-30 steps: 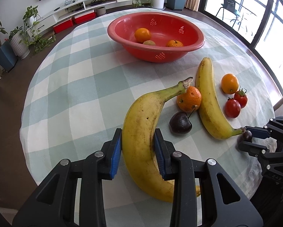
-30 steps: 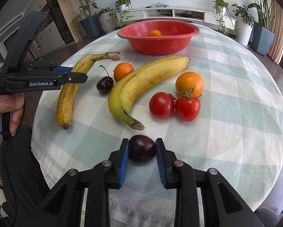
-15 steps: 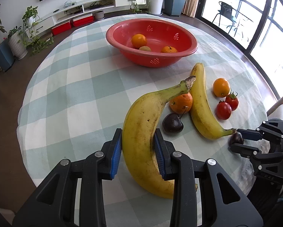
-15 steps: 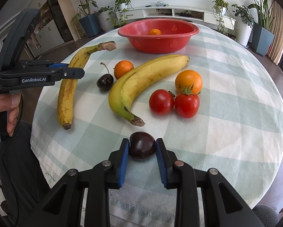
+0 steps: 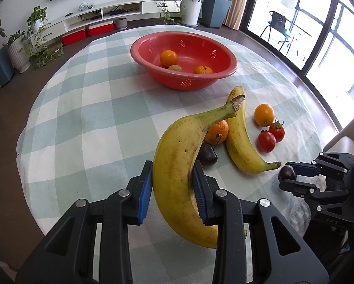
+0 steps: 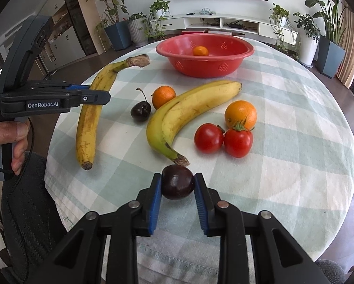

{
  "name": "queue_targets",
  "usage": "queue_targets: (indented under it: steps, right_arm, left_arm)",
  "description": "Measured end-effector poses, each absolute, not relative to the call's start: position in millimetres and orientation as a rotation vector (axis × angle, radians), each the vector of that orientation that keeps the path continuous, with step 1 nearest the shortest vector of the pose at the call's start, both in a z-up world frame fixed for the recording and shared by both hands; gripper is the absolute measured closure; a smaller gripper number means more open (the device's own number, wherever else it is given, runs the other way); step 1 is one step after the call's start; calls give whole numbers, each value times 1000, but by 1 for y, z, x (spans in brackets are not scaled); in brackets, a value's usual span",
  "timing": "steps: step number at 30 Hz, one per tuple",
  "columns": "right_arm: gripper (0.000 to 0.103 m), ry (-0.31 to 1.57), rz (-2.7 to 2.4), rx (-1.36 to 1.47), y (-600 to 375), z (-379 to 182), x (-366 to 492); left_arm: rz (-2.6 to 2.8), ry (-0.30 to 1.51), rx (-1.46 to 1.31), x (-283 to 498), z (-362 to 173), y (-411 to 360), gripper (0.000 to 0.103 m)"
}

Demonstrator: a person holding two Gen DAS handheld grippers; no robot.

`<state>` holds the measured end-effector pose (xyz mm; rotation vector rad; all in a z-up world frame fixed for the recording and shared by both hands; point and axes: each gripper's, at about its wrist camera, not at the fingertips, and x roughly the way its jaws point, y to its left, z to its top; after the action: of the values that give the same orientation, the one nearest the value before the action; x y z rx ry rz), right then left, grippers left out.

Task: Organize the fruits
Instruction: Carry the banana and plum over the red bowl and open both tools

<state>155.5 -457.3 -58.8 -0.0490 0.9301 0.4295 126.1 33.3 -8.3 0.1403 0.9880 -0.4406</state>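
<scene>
My left gripper (image 5: 172, 190) is shut on a large yellow banana (image 5: 179, 165) and holds it above the checked table; it also shows in the right wrist view (image 6: 89, 108). My right gripper (image 6: 178, 184) is shut on a dark cherry (image 6: 177, 181) near the table's front edge; it shows in the left wrist view (image 5: 286, 173) too. A red bowl (image 5: 184, 80) at the far side holds two oranges and a small greenish fruit. A second banana (image 6: 184, 111), a stemmed cherry (image 6: 141, 111), two oranges (image 6: 240, 113) and two tomatoes (image 6: 208, 138) lie on the cloth.
The round table (image 6: 295, 118) has a green and white checked cloth. Its edge runs close below my right gripper. Potted plants and a low white TV shelf (image 6: 224, 22) stand beyond the table. A hand (image 6: 4, 139) holds the left gripper's handle.
My left gripper has lifted the banana off the cloth and drawn back a little. My right gripper has kept its hold on the cherry and raised it slightly.
</scene>
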Motion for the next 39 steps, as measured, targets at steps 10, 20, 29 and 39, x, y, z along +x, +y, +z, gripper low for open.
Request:
queue_targets:
  steps: [10, 20, 29, 39]
  right_arm:
    - [73, 883, 437, -6, -469, -33, 155]
    - [73, 810, 389, 22, -497, 5, 173]
    - [73, 731, 402, -7, -493, 44, 203]
    - [73, 717, 433, -35, -476, 60, 258]
  left_arm:
    - [-476, 919, 104, 113, 25, 30, 73]
    - [-510, 866, 84, 120, 56, 22, 73]
    - [-534, 825, 90, 144, 83, 8, 73]
    - [-555, 830, 54, 196, 90, -1, 73]
